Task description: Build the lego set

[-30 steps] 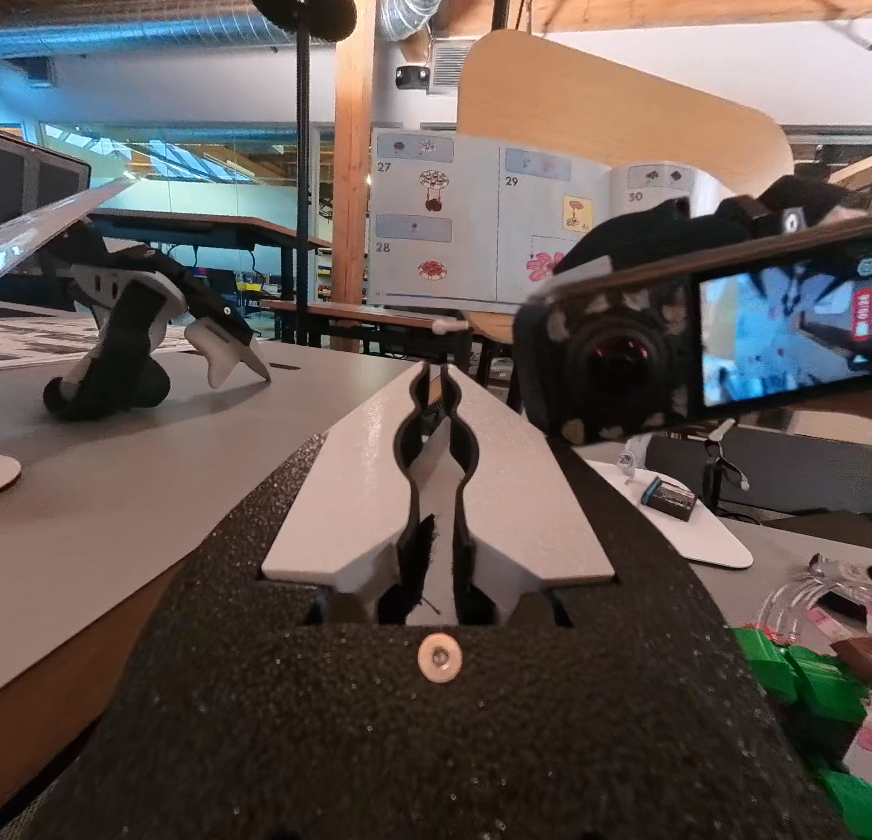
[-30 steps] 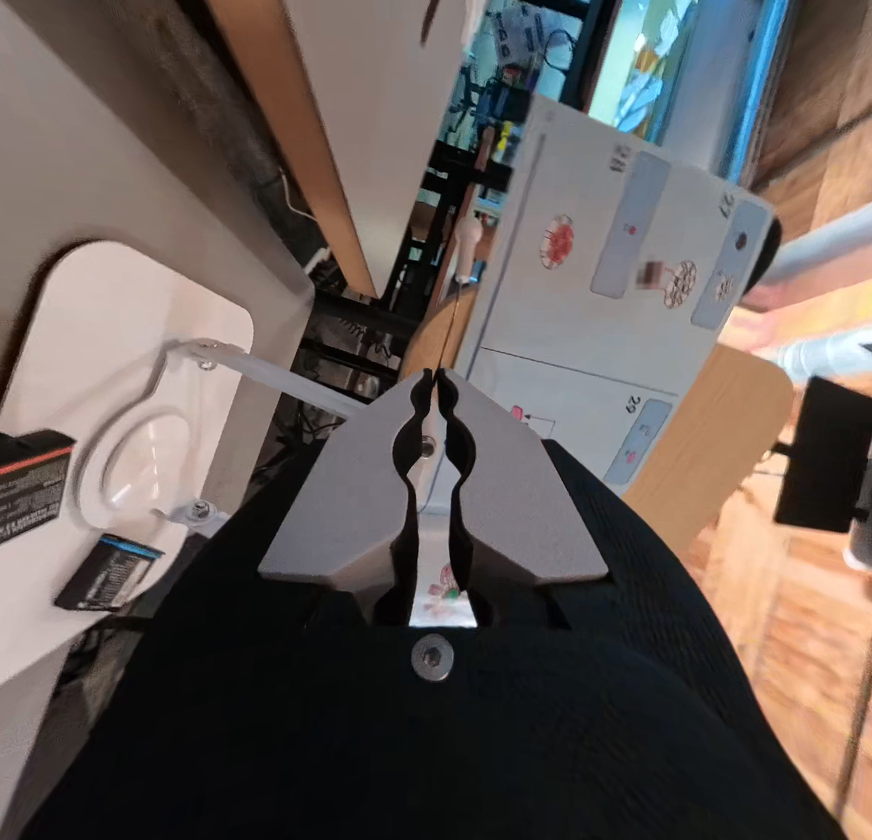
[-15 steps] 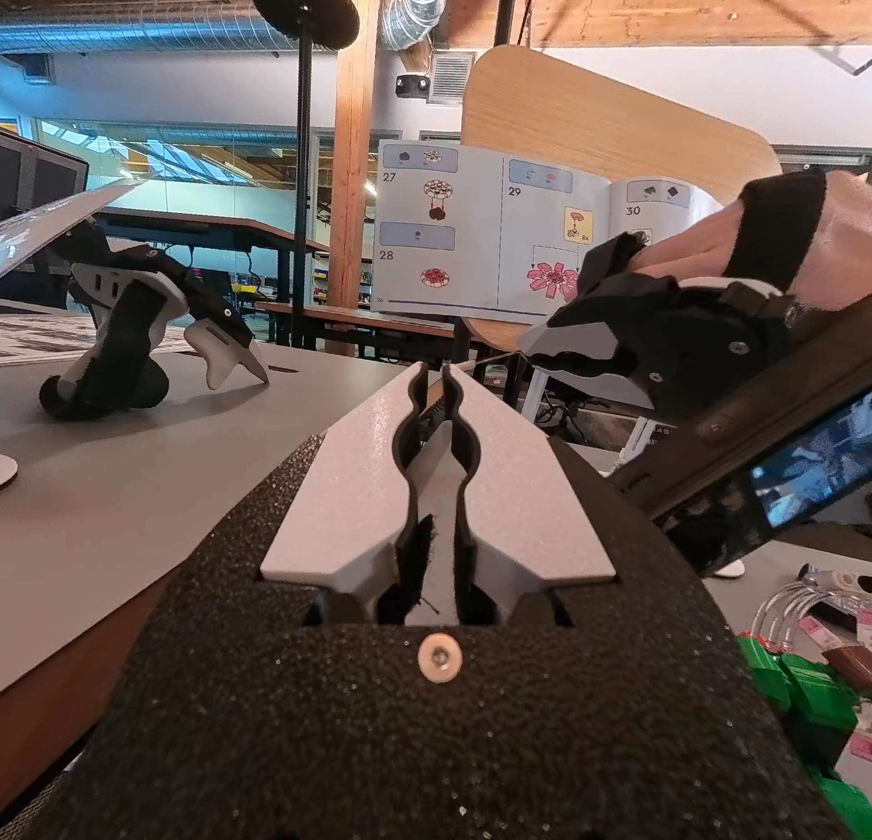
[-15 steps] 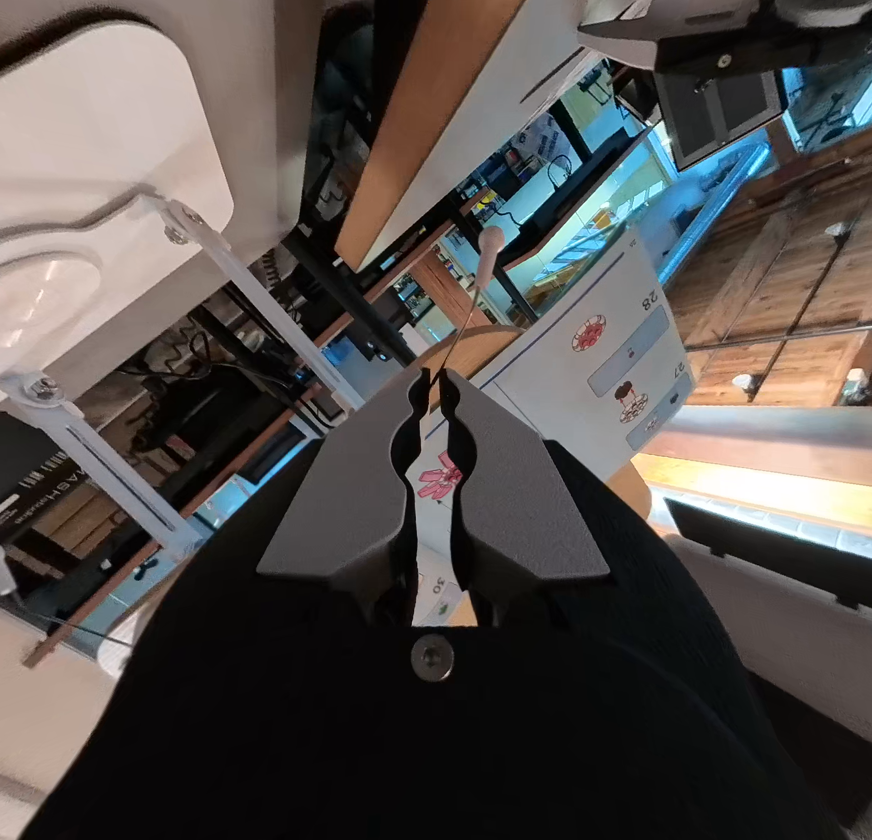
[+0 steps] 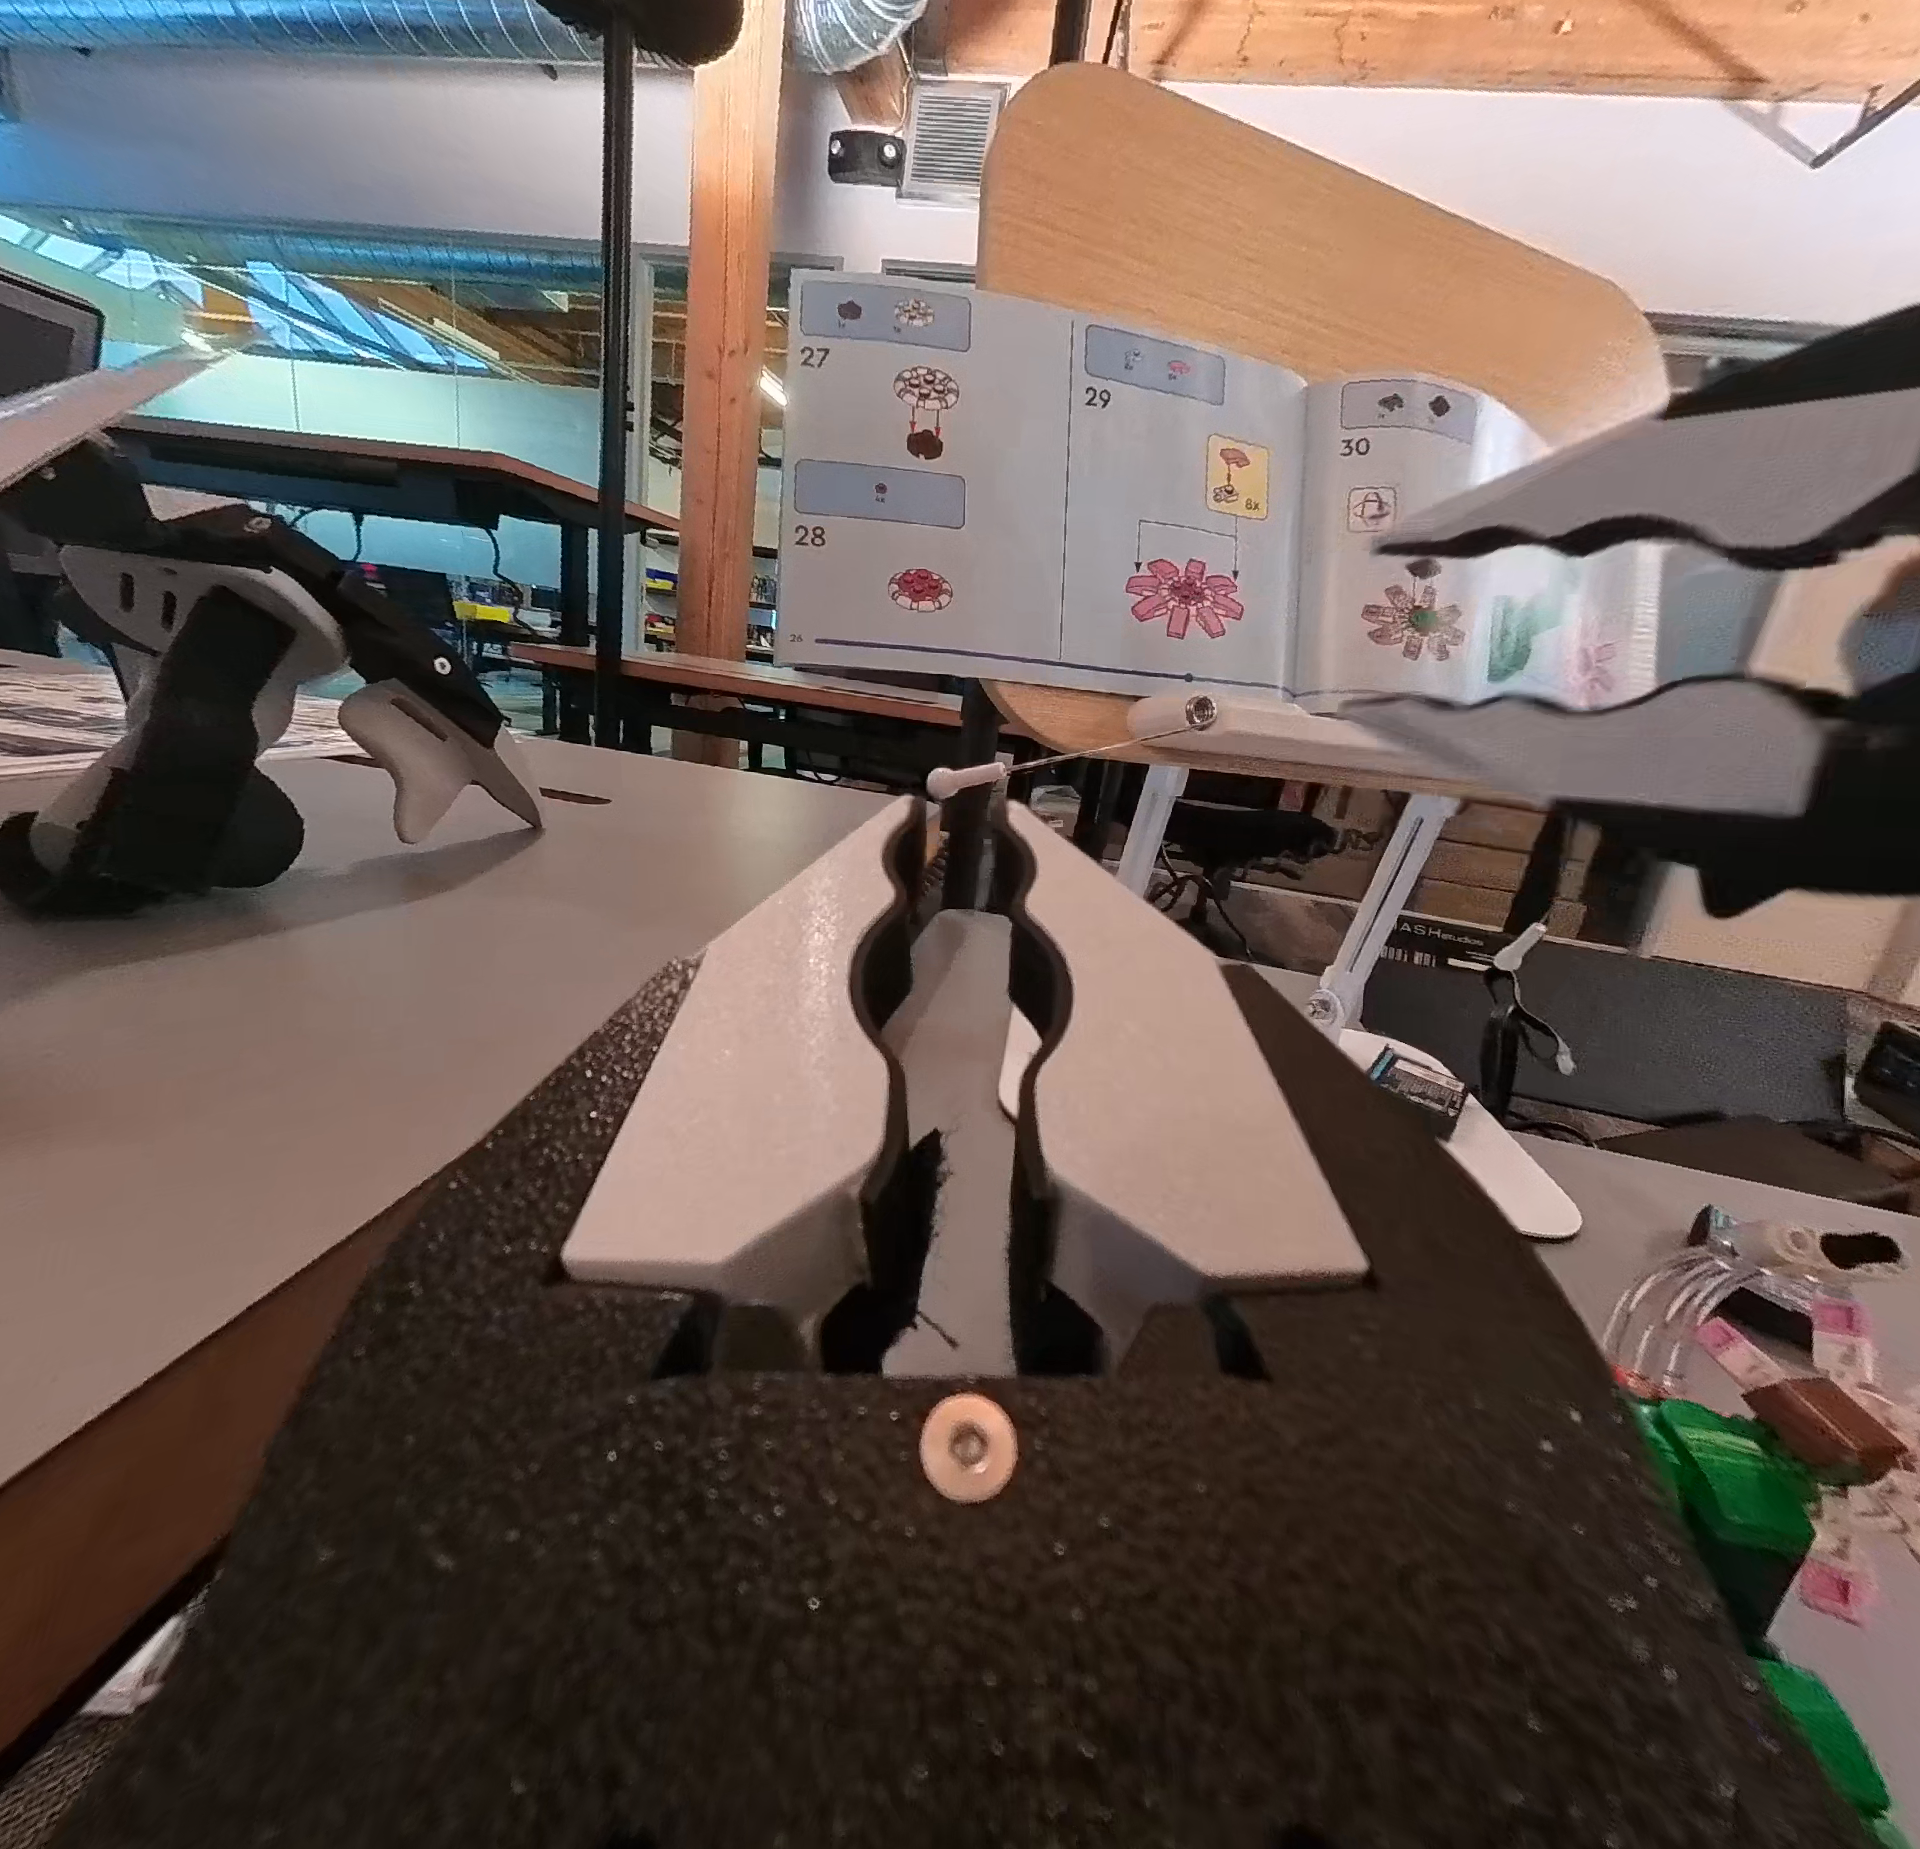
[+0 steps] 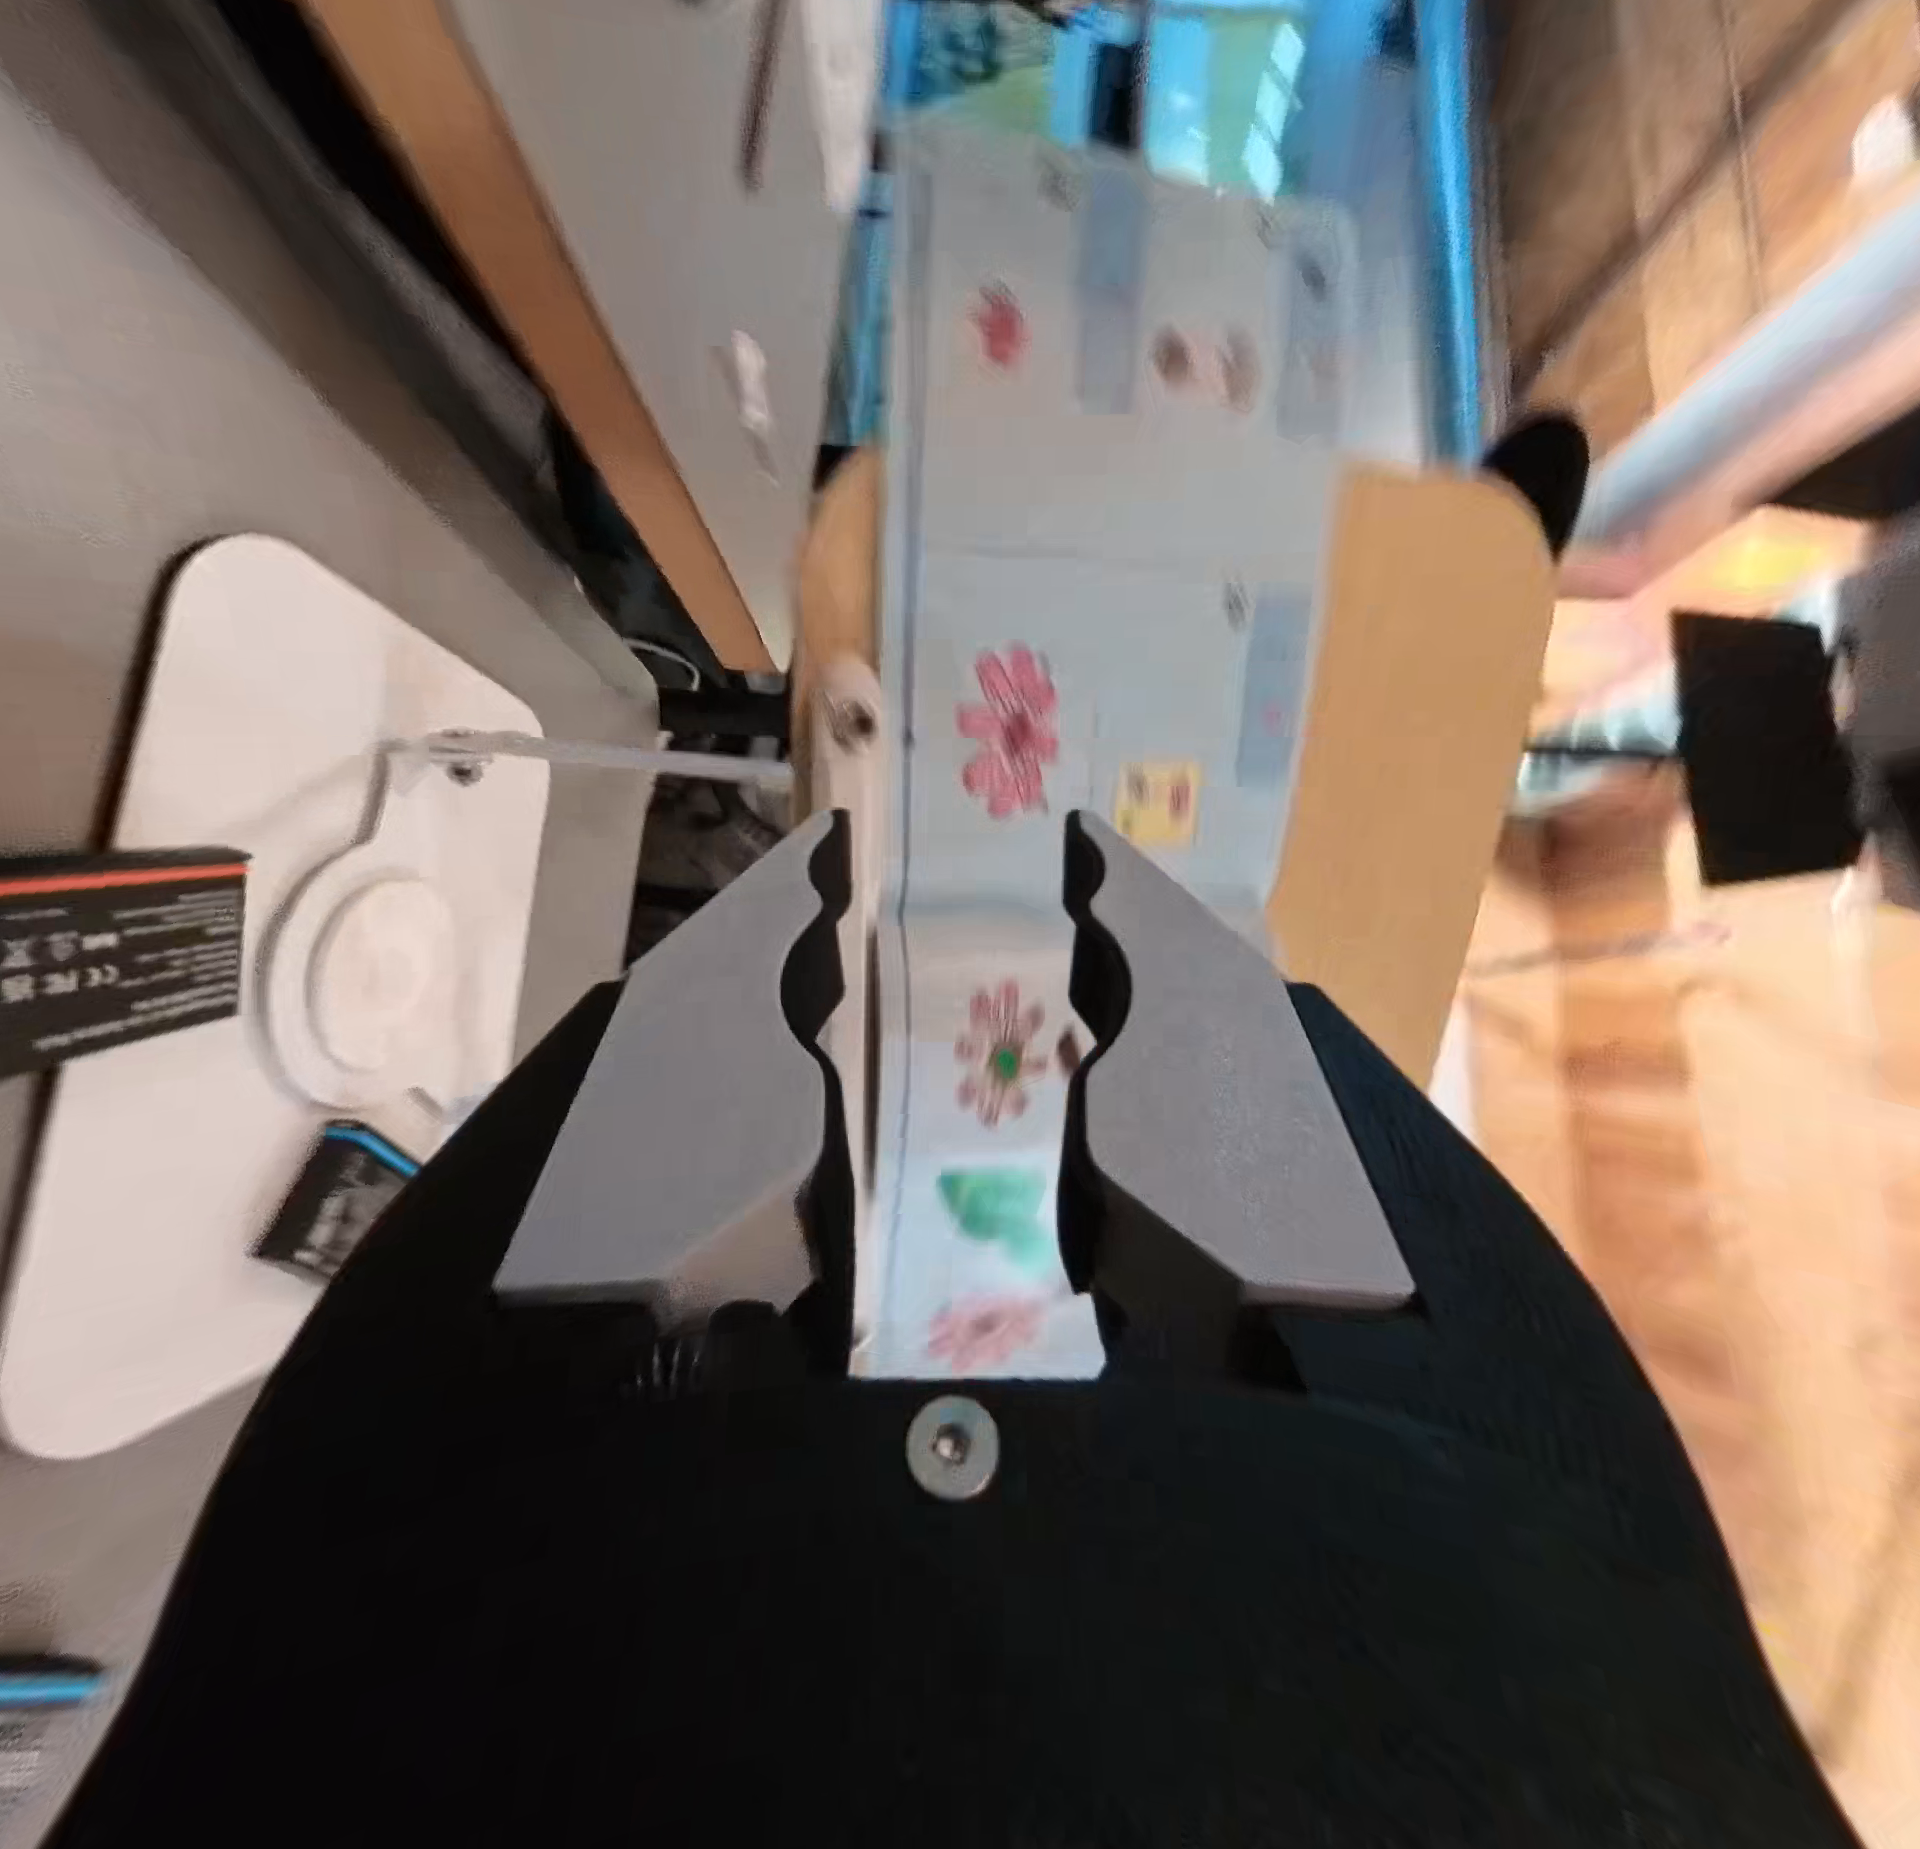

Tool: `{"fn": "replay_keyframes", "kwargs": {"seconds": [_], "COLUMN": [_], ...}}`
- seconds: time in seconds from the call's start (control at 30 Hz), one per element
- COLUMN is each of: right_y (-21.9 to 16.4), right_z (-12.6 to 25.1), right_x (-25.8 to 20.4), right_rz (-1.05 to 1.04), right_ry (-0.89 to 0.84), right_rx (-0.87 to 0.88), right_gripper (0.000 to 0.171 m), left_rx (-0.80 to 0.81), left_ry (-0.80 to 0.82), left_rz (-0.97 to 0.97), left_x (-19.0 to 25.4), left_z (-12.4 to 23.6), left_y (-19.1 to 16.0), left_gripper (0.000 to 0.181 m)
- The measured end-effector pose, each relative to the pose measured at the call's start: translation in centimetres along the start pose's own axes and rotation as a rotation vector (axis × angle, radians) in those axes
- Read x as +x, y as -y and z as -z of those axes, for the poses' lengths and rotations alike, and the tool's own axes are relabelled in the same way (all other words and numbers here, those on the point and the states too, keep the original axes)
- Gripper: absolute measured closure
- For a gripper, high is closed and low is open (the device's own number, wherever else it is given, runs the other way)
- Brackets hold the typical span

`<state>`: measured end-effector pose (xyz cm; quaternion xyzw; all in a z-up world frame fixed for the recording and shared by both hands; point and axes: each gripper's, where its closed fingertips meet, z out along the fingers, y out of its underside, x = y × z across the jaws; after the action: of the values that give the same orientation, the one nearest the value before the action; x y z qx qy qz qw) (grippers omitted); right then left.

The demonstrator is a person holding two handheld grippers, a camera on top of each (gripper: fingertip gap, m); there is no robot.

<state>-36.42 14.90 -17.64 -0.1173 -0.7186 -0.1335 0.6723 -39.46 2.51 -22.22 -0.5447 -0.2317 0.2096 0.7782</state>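
Observation:
The open instruction booklet (image 5: pixel 1039 490) stands on a wooden stand (image 5: pixel 1299 230) at the back of the table. My right gripper (image 6: pixel 961 833) is open and turned on its side, its jaws on either side of the lower edge of the booklet (image 6: pixel 1039 573). It also shows in the left wrist view (image 5: pixel 1371 630), at the booklet's right page. My left gripper (image 5: pixel 961 812) is shut and empty, low over the table and pointing at the stand. Loose green bricks (image 5: pixel 1725 1467), a brown piece (image 5: pixel 1818 1415) and pink pieces (image 5: pixel 1834 1581) lie at the lower right.
A spare gripper (image 5: pixel 208 677) lies on the grey table (image 5: pixel 312 1020) at the left. The stand's white base plate (image 6: pixel 260 1124) carries a small black battery (image 6: pixel 322 1207) and a black box (image 6: pixel 114 926). A clear plastic bag (image 5: pixel 1683 1300) lies by the bricks. The grippers' ends are close to 15 centimetres from one another. Left tips and right tips are each some 20 centimetres from the brown piece (image 5: pixel 1818 1415).
My right gripper has swung round to the booklet's right page and opened its jaws. My left gripper has stayed put and shut.

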Motion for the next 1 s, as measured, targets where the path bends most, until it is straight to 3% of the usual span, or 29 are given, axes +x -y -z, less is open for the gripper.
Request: {"fn": "replay_keyframes", "kwargs": {"seconds": [0.17,0.27,0.37,0.47,0.63,0.9,1.0], "right_y": [-10.0,-14.2,-17.7,-19.3,-18.8,-18.5,-17.8], "right_z": [2.0,3.0,3.7,3.6,2.4,2.7,1.5], "right_x": [1.7,1.5,1.7,1.5,1.9,2.5,1.4], "right_rz": [-0.667,-1.088,-1.332,-1.497,-1.636,-1.573,-1.556], "right_ry": [-0.125,-0.179,-0.272,-0.315,-0.316,-0.410,-0.325], "right_rx": [-0.139,-0.126,-0.101,-0.034,0.070,0.089,0.098], "right_gripper": [0.143,0.144,0.142,0.127,0.115,0.119,0.116], "left_rx": [-0.003,-0.002,-0.007,-0.023,-0.032,-0.067,-0.075], "left_ry": [-0.101,-0.137,-0.154,-0.161,-0.170,-0.211,-0.242], "left_rz": [-0.014,-0.039,-0.030,0.001,0.004,-0.121,-0.194], "left_x": [2.2,3.1,3.4,3.4,3.5,5.3,6.3], "left_z": [-0.2,-0.2,-0.2,-0.3,-0.2,0.1,0.4], "left_y": [-0.1,-0.2,-0.3,-0.6,-0.8,-1.3,-1.4], "left_gripper": [0.172,0.173,0.172,0.172,0.172,0.164,0.161]}}
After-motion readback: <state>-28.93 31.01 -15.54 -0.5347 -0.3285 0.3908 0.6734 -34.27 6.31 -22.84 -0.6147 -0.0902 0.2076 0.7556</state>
